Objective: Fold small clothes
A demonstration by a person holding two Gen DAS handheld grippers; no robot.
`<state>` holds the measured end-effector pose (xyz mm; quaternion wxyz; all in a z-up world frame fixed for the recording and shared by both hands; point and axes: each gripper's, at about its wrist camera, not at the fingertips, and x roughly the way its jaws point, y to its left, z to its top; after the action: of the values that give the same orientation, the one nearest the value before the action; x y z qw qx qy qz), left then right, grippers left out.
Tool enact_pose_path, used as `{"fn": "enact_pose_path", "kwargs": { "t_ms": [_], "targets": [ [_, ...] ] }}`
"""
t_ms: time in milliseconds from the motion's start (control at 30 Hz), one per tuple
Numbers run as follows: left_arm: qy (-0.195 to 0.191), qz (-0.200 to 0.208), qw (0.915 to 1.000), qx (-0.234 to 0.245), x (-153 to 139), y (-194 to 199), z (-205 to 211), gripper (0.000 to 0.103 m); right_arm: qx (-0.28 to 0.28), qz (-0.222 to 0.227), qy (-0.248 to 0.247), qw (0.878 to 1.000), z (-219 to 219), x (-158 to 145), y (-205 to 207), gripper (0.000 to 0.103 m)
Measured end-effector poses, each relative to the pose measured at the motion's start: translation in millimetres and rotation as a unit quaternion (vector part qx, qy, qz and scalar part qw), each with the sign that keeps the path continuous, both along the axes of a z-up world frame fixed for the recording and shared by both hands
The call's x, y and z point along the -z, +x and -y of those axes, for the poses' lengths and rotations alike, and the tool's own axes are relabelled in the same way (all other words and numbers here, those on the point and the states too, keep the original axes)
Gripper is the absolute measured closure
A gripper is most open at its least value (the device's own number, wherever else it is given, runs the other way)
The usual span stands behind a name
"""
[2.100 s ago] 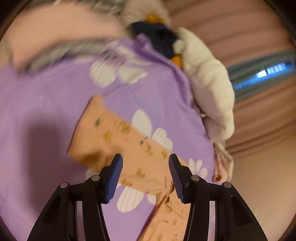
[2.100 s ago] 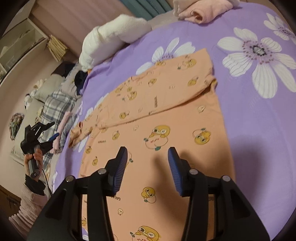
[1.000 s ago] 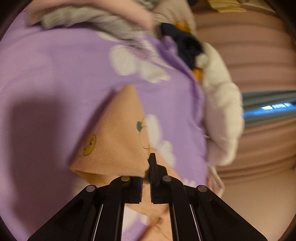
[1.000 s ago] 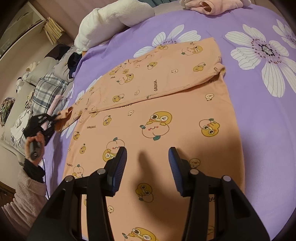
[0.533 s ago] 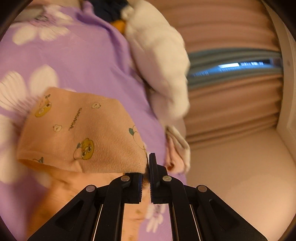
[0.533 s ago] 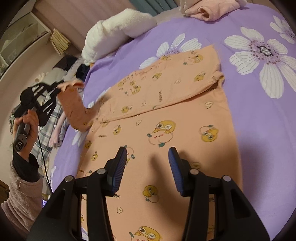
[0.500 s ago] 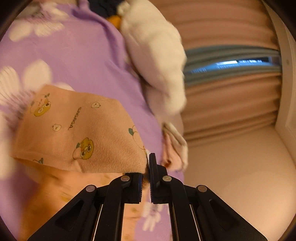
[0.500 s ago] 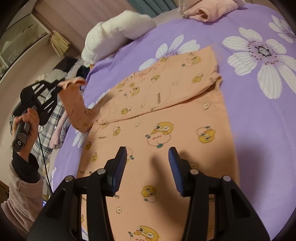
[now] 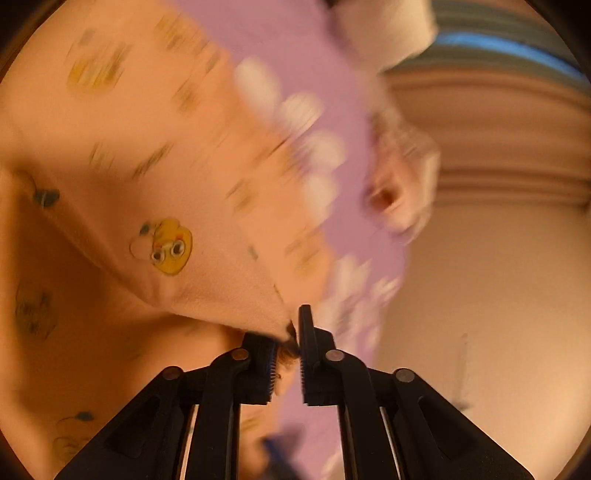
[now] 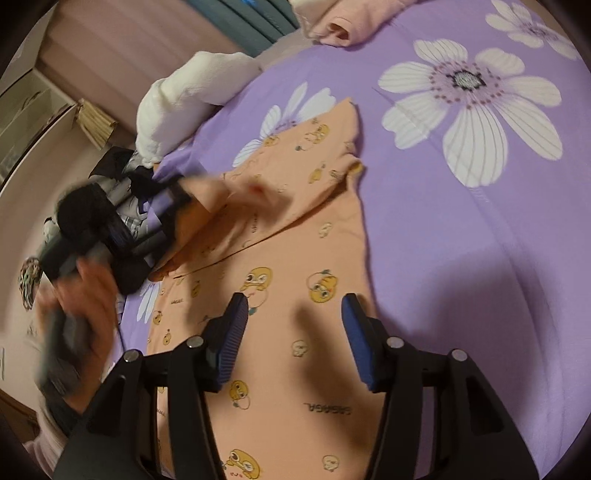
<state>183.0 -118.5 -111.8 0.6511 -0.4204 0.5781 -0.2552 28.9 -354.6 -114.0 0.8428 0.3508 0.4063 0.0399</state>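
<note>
An orange shirt with a yellow duck print (image 10: 295,295) lies flat on the purple flowered bed cover (image 10: 461,221). My left gripper (image 9: 286,343) is shut on the cuff of its sleeve (image 9: 207,258) and holds the sleeve lifted above the shirt's body. It also shows in the right wrist view (image 10: 177,199), blurred, over the shirt's left part. My right gripper (image 10: 291,332) is open and empty, hovering over the lower part of the shirt.
A white fluffy blanket (image 10: 188,99) lies at the bed's far edge. A folded pink garment (image 10: 343,22) sits at the far right corner. Dark and plaid clothes (image 10: 122,173) are piled at the left. Curtains (image 9: 498,110) hang behind.
My left gripper has carried the sleeve from the shirt's left side inward over the shirt's body. My right gripper has stayed open in about the same place.
</note>
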Motion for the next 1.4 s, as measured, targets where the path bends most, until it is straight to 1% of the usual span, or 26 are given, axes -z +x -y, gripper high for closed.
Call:
{"fn": "enact_pose_path", "kwargs": {
  "t_ms": [33,67,100,133,200,333,433,567,633,667,700,733,767,833,900,967,1000,1067,1100,1167,1200,1267,1300,1333,1367,1400],
  "targets": [
    [0.006,-0.006,0.9999,0.006,6,-5,1,0.076,0.001,0.000,0.006,1.000,2,1,1,0.048],
    [0.008,-0.012,0.9998,0.012,11,-11,0,0.067,0.002,0.001,0.012,1.000,3,1,2,0.047],
    [0.011,-0.017,0.9996,0.018,14,-17,-4,0.047,0.004,0.003,0.022,1.000,5,1,4,0.046],
    [0.011,-0.018,0.9996,0.019,16,-22,-8,0.038,0.007,0.005,0.034,0.999,7,1,7,0.045],
    [0.004,-0.013,0.9993,0.035,16,-33,-15,0.038,0.009,0.010,0.060,0.998,9,1,13,0.043],
    [0.022,0.009,0.9972,0.071,2,-57,-38,0.038,0.008,-0.002,0.087,0.996,2,7,33,0.043],
    [0.050,0.044,0.9950,0.074,-11,-71,-65,0.038,0.003,-0.018,0.105,0.994,-7,15,53,0.043],
    [0.109,0.088,0.9882,0.062,-27,-75,-100,0.038,0.006,-0.033,0.125,0.992,-18,24,81,0.044],
    [0.126,0.098,0.9860,0.049,-30,-77,-121,0.038,0.009,-0.042,0.137,0.990,-21,27,89,0.053],
    [0.130,0.100,0.9858,0.037,-31,-77,-133,0.038,0.008,-0.046,0.140,0.989,-23,28,92,0.064],
    [0.133,0.100,0.9857,0.027,-31,-76,-142,0.038,0.005,-0.050,0.140,0.989,-25,28,94,0.082],
    [0.136,0.100,0.9855,0.018,-31,-76,-152,0.038,0.001,-0.054,0.138,0.989,-27,28,95,0.091],
    [0.140,0.099,0.9852,0.008,-31,-75,-160,0.038,-0.001,-0.058,0.133,0.989,-29,28,96,0.097],
    [0.143,0.096,0.9850,-0.012,-29,-72,-176,0.038,-0.004,-0.054,0.116,0.992,-29,20,96,0.098],
    [0.148,0.093,0.9843,-0.025,-28,-68,-188,0.038,-0.010,-0.037,0.088,0.995,-29,2,97,0.098],
    [0.153,0.096,0.9829,-0.034,-29,-62,-192,0.038,-0.013,-0.007,0.029,0.999,-26,-24,100,0.098],
    [0.154,0.098,0.9826,-0.035,-31,-60,-195,0.038,-0.014,0.010,-0.017,1.000,-23,-42,100,0.098],
    [0.160,0.104,0.9810,-0.035,-33,-53,-193,0.038,-0.015,0.020,-0.061,0.998,-16,-57,105,0.098],
    [0.161,0.106,0.9806,-0.035,-35,-52,-198,0.038,-0.010,0.020,-0.091,0.996,-11,-65,106,0.098],
    [0.161,0.111,0.9802,-0.031,-37,-45,-192,0.038,0.001,0.014,-0.118,0.993,1,-69,110,0.098],
    [0.165,0.114,0.9794,-0.027,-37,-41,-189,0.038,0.003,0.010,-0.120,0.993,8,-67,113,0.098],
    [0.178,0.120,0.9764,-0.018,-39,-32,-181,0.038,0.015,-0.016,-0.142,0.990,19,-57,119,0.098],
    [0.183,0.122,0.9754,-0.013,-39,-30,-182,0.038,0.018,-0.023,-0.146,0.989,22,-53,122,0.094],
    [0.190,0.125,0.9738,-0.006,-39,-24,-175,0.038,0.015,-0.038,-0.137,0.990,26,-43,125,0.094],
    [0.197,0.127,0.9721,-0.001,-40,-19,-170,0.038,0.015,-0.056,-0.130,0.990,30,-34,126,0.092],
    [0.207,0.131,0.9694,0.004,-40,-14,-163,0.038,0.021,-0.077,-0.125,0.989,36,-25,127,0.081]
  ]
}}
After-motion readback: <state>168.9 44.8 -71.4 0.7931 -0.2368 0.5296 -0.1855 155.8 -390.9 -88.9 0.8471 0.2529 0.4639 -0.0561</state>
